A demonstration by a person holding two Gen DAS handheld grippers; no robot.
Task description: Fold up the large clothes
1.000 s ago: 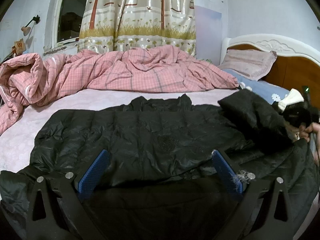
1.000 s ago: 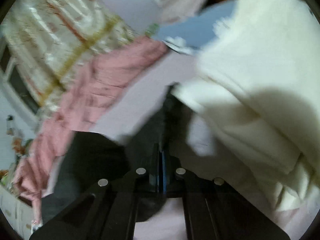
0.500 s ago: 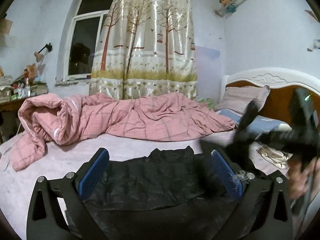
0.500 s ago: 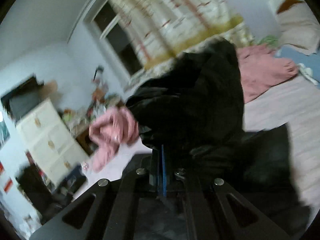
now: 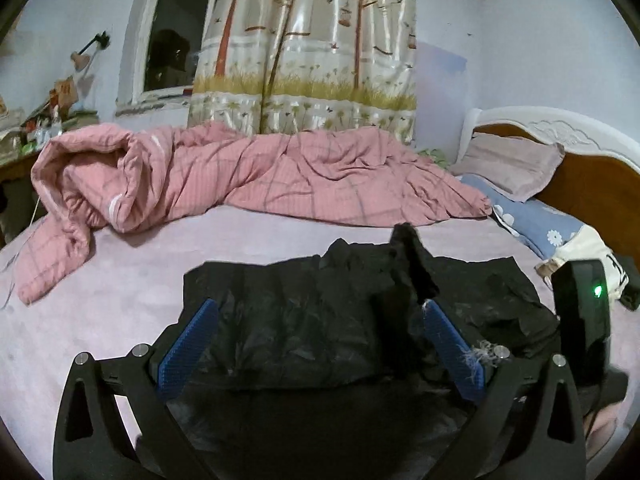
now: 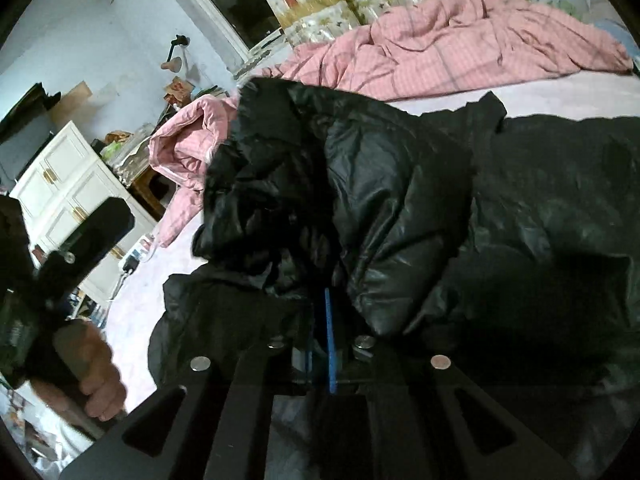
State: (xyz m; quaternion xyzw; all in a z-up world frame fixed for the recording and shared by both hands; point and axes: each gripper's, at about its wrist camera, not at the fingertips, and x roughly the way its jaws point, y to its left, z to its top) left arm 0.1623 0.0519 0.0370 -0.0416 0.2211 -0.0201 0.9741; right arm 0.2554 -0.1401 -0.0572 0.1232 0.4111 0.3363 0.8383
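Right tool [image 6: 320,336]: your blue pads are pressed together on a fold of the black puffer jacket [image 6: 400,200], and you've got a bunched sleeve or side panel lifted up over the rest of the garment.
Left tool [image 5: 320,340]: wide apart, nothing between the pads; it hovers above the near hem of the jacket, and a tuft of down fluff clings to its right pad [image 5: 452,344].
Jacket position: spread on the bed [image 5: 120,288] straight ahead of you, collar pointing away toward the pink quilt [image 5: 248,176], hem nearest the left tool.
Long axis: collar-to-hem runs away from you; the lifted part crosses it sideways, so I judge your fold travels across the body toward the left side.
Nearer hand: your right tool owns the fabric; your left is nearer the landing side and free to pin or smooth.
Raised ridge: a dark peak of fabric [image 5: 412,256] stands up just beyond the left tool's right pad.
Surroundings: quilt well beyond the collar, pillows [image 5: 512,164] and headboard [image 5: 592,176] off to your right, a white cabinet [image 6: 68,196] past the bed's edge.
In the way: nothing on the jacket's flat panel that I can see; mind the left tool itself under the incoming fold.
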